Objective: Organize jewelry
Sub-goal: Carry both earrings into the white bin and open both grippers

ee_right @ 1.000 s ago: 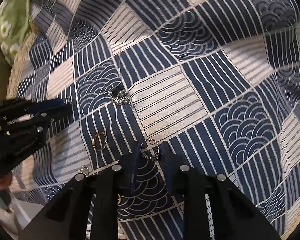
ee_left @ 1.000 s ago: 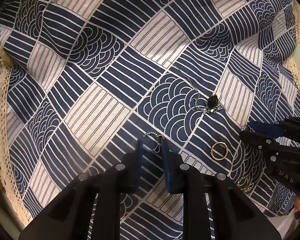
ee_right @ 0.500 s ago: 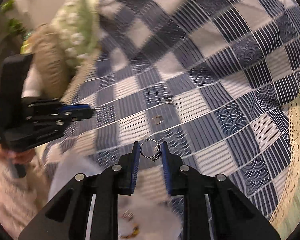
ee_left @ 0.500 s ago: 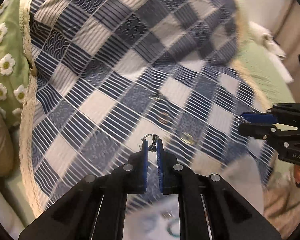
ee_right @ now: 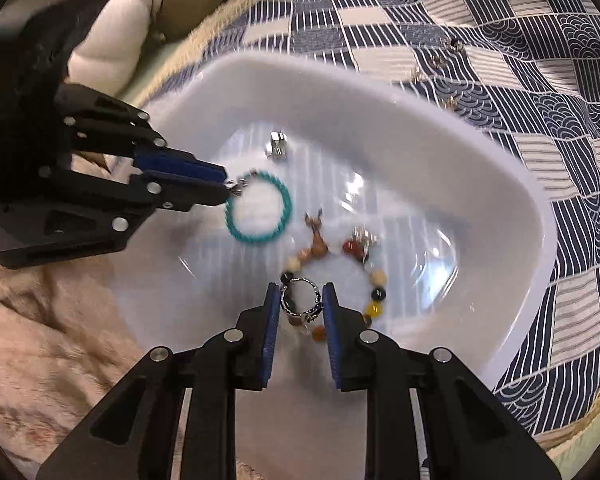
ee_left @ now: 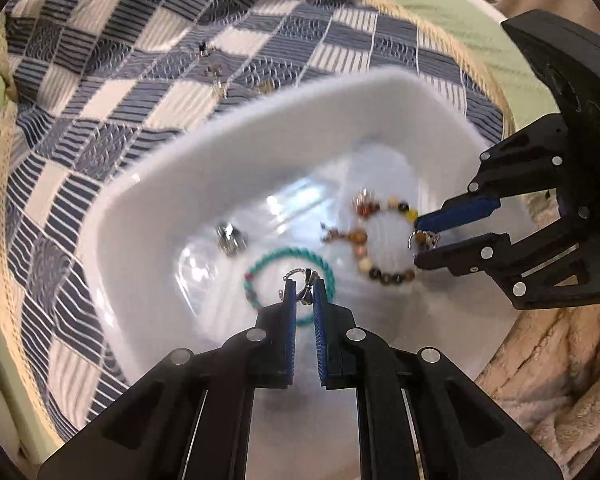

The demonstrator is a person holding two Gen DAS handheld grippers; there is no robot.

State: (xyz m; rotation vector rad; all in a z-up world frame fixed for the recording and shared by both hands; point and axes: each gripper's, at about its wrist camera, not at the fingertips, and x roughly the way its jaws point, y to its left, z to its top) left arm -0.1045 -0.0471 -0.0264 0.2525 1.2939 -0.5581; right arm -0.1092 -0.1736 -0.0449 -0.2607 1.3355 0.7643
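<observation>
Above a white tray (ee_left: 236,116), the left gripper (ee_left: 304,292) and right gripper (ee_right: 300,304) each pinch a ring (ee_right: 300,300), poised to drop them in.

We see the white tray (ee_left: 236,128) crowded toward its middle: a turquoise bead bracelet (ee_left: 260,268), a multicolored bead bracelet (ee_left: 384,276) and a small silver piece (ee_left: 231,237) lie on its floor. Bare floor shows along the tray's walls. Outside the tray's far rim, small jewelry pieces (ee_right: 440,60) dot the checked cloth (ee_right: 540,60).
</observation>
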